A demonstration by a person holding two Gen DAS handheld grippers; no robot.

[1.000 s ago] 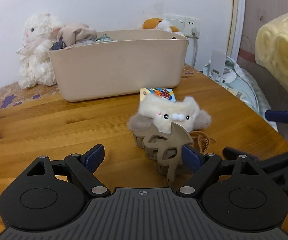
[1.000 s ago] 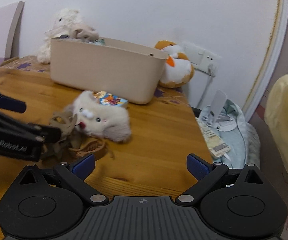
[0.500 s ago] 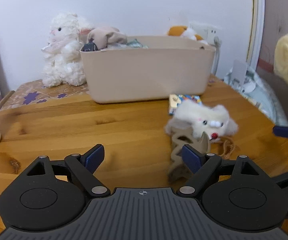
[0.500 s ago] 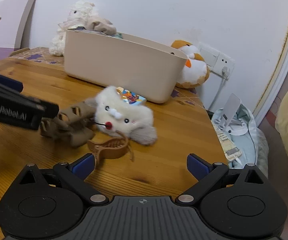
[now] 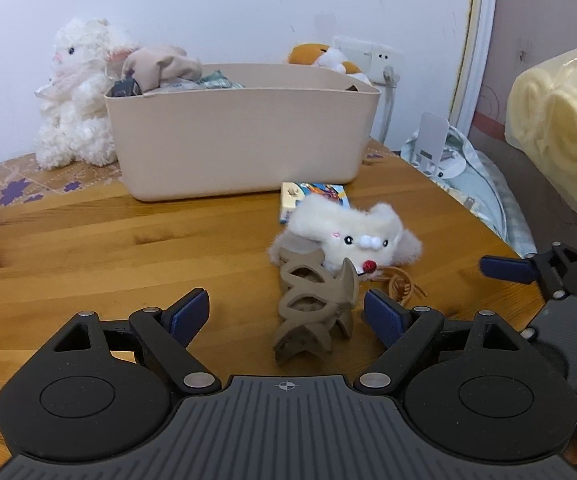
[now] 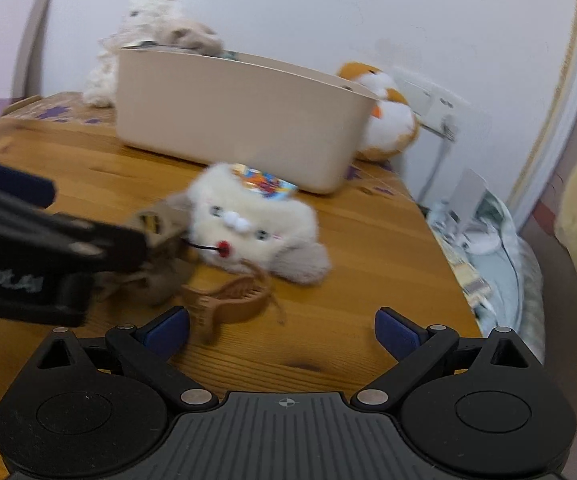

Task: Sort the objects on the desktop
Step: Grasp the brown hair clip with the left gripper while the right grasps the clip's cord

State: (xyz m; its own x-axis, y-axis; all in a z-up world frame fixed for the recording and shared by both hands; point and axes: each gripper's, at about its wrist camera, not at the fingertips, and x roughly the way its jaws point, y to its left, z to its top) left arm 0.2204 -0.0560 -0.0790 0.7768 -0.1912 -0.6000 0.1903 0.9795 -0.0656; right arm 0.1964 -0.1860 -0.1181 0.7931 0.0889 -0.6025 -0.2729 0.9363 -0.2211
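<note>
Taupe plastic, a hair clip (image 5: pixel 315 307) lies on the table (image 5: pixel 88 248) between the fingers of my left claw (image 5: pixel 287 312), nearer the right pad, and neither pad touches it; that claw is spread wide and grasps nothing. Just above the clip in the frame, touching its far end, sits a white plush toy (image 5: pixel 348 232) with a red nose, and a colourful little box (image 5: pixel 312 197) peeks out behind it. A brown comb-like clip (image 6: pixel 228 300) lies at the plush's right side; in the left view only a sliver shows. My right claw (image 6: pixel 282 330) is likewise spread and empty, with the brown clip just beside its left pad, in the lower middle of that view. Further up stands a beige bin (image 5: pixel 240 136) with fabric things heaped at its left end. A white fluffy lamb (image 5: pixel 76 92) sits to its left, an orange-and-white plush (image 6: pixel 388 116) behind its right end, mostly hidden in the left view. The right view is blurred, and my left claw cuts across its left edge, covering much of the taupe clip.
</note>
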